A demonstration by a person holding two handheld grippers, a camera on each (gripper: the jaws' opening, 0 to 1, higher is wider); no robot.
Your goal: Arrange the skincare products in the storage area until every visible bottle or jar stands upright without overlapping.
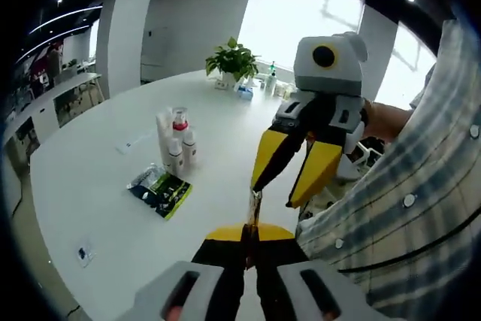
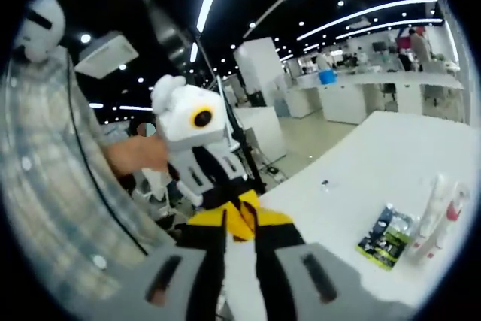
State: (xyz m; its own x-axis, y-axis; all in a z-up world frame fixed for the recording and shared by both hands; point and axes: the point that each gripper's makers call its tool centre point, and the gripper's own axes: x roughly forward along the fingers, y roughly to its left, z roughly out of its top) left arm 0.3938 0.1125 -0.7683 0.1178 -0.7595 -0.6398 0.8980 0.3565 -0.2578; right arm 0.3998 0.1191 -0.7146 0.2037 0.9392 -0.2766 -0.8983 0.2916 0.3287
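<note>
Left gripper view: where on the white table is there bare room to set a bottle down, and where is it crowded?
The table is bare between the bottles and the potted plant, and near its close edge beyond the green packet. It is crowded around the bottles and packet, and by the plant's small items.

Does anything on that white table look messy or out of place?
Mostly tidy: the white bottles stand upright in a tight cluster. The odd item is a green-and-black packet lying flat and askew beside them on the table.

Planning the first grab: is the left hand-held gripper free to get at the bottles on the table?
Probably yes: the bottles stand ahead with bare table before them, the right hand-held gripper off to the side.
</note>
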